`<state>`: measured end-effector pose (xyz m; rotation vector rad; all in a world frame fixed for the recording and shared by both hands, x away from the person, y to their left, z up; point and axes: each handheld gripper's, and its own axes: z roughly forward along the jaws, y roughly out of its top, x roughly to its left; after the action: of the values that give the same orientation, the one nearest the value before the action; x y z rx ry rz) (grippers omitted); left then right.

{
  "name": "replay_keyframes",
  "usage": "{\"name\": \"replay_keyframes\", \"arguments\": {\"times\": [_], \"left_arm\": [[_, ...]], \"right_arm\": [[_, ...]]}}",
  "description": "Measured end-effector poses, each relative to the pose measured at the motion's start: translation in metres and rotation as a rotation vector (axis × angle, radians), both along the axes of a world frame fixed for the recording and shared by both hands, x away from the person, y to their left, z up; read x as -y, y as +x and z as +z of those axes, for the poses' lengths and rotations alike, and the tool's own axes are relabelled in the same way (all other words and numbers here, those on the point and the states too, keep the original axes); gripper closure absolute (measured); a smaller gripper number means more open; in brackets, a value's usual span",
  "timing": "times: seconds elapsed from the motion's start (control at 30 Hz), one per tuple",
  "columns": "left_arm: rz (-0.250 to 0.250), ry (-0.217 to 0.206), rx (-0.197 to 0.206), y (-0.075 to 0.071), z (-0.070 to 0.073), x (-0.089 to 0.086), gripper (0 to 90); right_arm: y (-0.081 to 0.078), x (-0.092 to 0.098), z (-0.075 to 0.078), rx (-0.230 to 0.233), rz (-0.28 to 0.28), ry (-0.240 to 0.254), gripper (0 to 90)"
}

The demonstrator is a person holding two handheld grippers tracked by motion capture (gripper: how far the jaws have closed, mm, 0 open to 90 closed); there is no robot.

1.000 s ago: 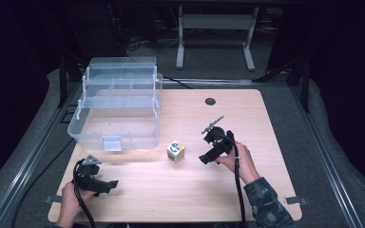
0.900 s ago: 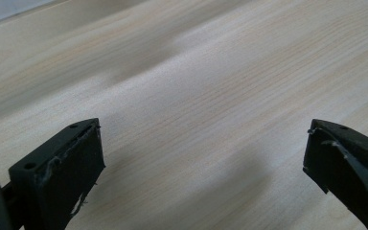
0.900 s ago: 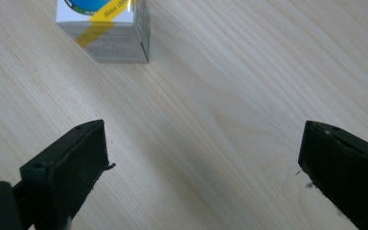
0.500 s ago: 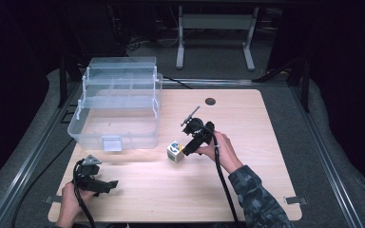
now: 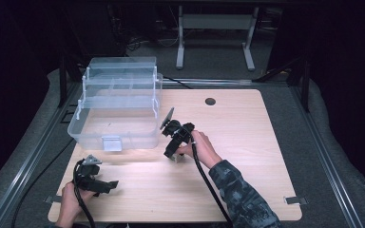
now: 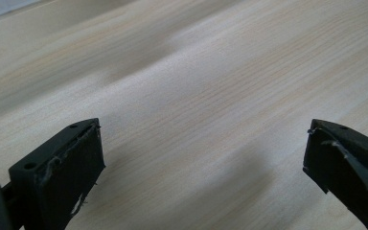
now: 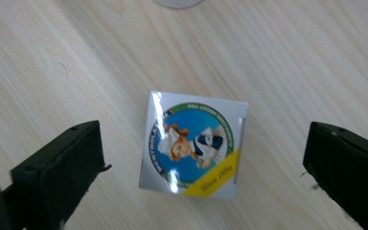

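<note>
While the left gripper (image 5: 105, 184) idles wide open and empty at 7 o'clock on the tabletop (image 5: 247, 142), the right gripper (image 7: 203, 163) hovers, fingers (image 7: 60, 170) spread, straddling the small box (image 7: 194, 143); grasp and placement into the clear organiser (image 5: 116, 107) at 10 o'clock remain.

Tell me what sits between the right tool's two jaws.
The small printed box lies on the wooden table between the open jaws of the right tool, touching neither; the right gripper view shows this.

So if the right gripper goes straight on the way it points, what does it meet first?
Most likely the small printed box on the wooden table: it lies between the open jaws of the right gripper, straight ahead. Depth is unclear.
</note>
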<state>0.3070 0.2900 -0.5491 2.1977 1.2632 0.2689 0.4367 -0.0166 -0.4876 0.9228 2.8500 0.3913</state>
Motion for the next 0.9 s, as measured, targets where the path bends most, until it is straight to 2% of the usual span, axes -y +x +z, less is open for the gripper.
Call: {"name": "replay_keyframes", "arguments": {"times": [0.07,0.2,0.37,0.6,0.7,0.83,0.9], "left_arm": [[-0.003,0.004,0.0,0.0,0.0,0.0,0.1],[-0.005,0.011,-0.002,0.0,0.0,0.0,0.1],[-0.002,0.01,-0.011,0.001,-0.001,0.001,0.1],[0.0,0.01,-0.009,0.001,-0.001,-0.001,0.1],[0.001,0.023,-0.011,0.001,-0.001,0.0,0.1],[0.001,0.027,-0.011,0.001,-0.001,0.0,0.1],[-0.001,0.027,-0.012,0.001,-0.001,0.0,0.1]], "right_arm": [[0.001,-0.004,-0.004,0.001,-0.009,-0.014,12.9],[0.004,-0.006,-0.012,-0.017,-0.013,-0.046,16.9],[0.008,-0.004,-0.019,-0.053,-0.01,-0.052,26.0],[0.005,-0.002,-0.019,-0.063,0.002,-0.031,43.0],[0.003,-0.001,-0.016,-0.045,0.022,-0.034,45.2],[0.001,0.0,-0.016,-0.047,0.044,-0.001,45.8],[-0.002,0.001,-0.014,-0.029,0.05,-0.015,45.8]]}}
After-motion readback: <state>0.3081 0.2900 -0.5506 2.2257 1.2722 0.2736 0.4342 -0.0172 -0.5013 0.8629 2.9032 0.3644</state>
